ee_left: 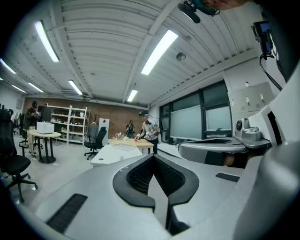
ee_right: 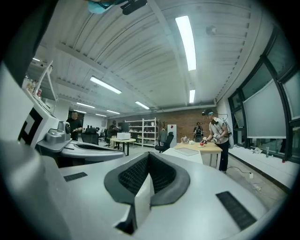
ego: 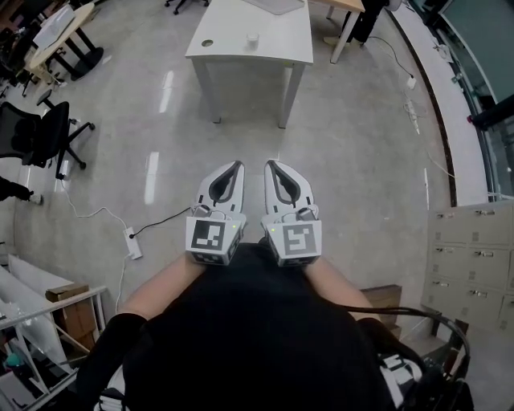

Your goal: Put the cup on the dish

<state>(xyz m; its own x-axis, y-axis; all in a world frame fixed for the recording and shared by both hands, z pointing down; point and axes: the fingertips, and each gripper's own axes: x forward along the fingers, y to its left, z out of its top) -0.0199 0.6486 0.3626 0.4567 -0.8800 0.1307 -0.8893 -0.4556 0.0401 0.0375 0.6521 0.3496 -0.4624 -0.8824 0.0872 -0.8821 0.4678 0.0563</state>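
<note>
Dish: not showing clearly in any view; a dark round spot (ego: 207, 42) is sitting at the near left corner of the white worktop (ego: 273, 48), too small to tell what it is.
Cut off: a flat pale thing (ego: 277, 4) at the worktop's far edge is running out of the top of the head view.
Distance: both gripper views are looking across the room, and the worktop is showing there only small and far off.
Cup (ego: 252, 38): small and white, standing on the worktop near the middle, well apart from both grippers; its finer details are too small to read.
Left gripper (ego: 234, 170): jaws are lying together at the tips (ee_left: 153, 157), gripping nothing and touching nothing; it is hanging over the floor close to the person's body.
Right gripper (ego: 275, 170): jaws are pressing fully together (ee_right: 148, 154), with nothing between them; it is hanging just beside the left gripper, both pointing toward the worktop.
</note>
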